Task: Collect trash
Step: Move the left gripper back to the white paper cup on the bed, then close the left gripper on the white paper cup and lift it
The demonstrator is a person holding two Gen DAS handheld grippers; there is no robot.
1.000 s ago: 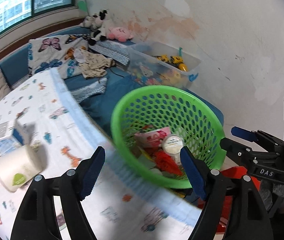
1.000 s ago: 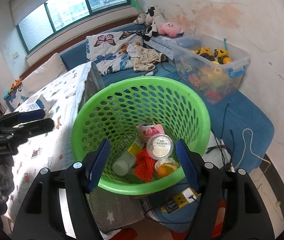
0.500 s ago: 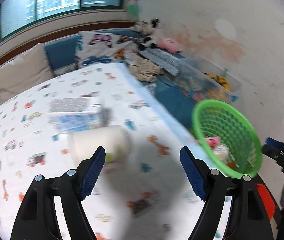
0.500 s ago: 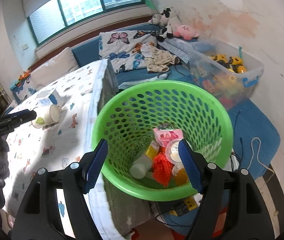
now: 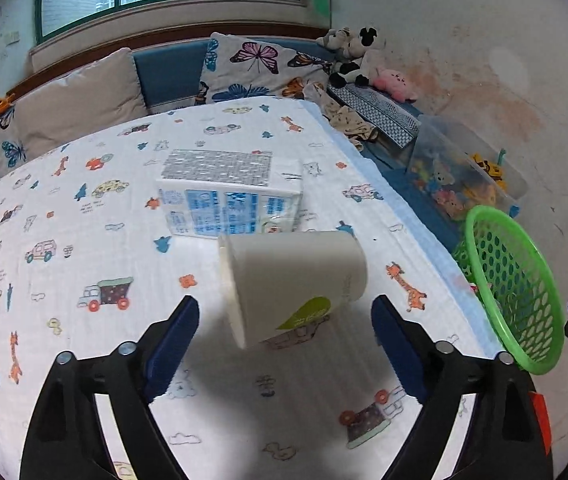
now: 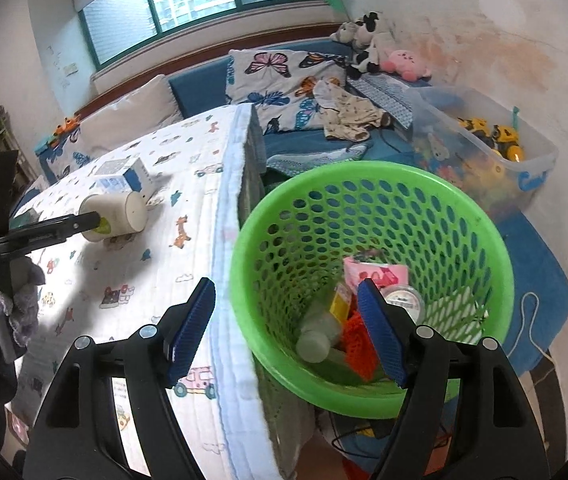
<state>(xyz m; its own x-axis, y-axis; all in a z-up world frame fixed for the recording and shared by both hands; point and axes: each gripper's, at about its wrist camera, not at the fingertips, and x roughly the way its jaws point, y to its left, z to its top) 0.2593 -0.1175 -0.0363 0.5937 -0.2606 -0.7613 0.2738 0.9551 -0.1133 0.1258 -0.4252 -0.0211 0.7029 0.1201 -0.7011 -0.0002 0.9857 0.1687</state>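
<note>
White matt paper cup (image 5: 292,280) with a green label: smooth wall. Blue-and-white printed cardboard box (image 5: 230,196): slightly glossy faces. White quilted cloth table cover (image 5: 84,248) with cartoon prints: soft, finely textured weave. Bright green perforated plastic basket (image 6: 368,184): smooth, glossy rim. Clear plastic storage bin (image 6: 524,152): translucent, shiny. Blue gripper pads (image 6: 192,328): ribbed, matt; black gripper arms (image 6: 96,392): smooth plastic with metal rivets.

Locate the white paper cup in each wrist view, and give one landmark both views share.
Left wrist: the white paper cup lies on its side at centre frame, just ahead of the opening left gripper, nothing gripped.
Right wrist: the cup is at mid-left, on the patterned sheet.
Shared landmark: the green basket.
</note>
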